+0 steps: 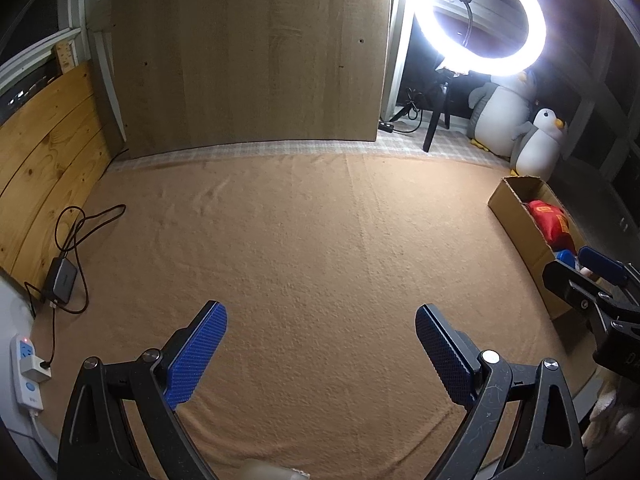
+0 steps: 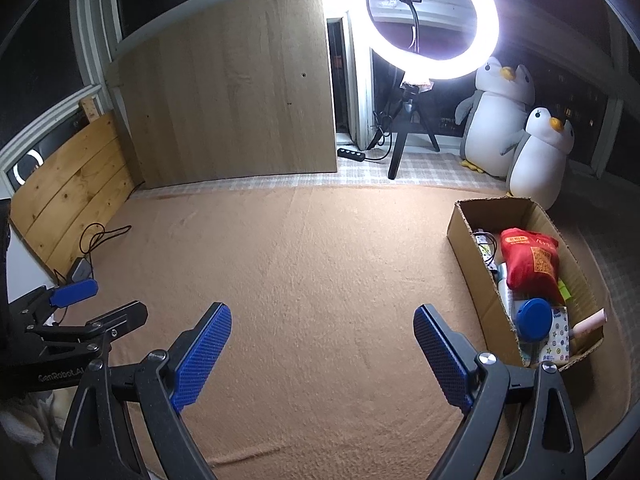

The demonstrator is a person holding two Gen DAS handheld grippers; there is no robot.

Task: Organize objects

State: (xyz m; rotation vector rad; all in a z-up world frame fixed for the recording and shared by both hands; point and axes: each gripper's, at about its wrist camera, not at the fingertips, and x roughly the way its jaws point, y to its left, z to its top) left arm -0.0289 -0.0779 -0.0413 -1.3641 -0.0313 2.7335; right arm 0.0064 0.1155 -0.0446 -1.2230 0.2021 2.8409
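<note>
Hovering over the tan blanket (image 1: 304, 240), both claws sit spread wide with nothing between the blue pads: left claw (image 1: 320, 316) and right claw (image 2: 322, 314). All the stuff is already in the cardboard box (image 2: 476, 276) at the blanket's right edge: a red bag (image 2: 530, 264), a blue-lidded jar (image 2: 532, 318), a patterned tissue pack (image 2: 556, 334), and a pinkish tube (image 2: 590, 320) poking over the rim. Two plush penguins (image 2: 516, 128) stand just behind the box, under the ring light (image 2: 424, 16).
</note>
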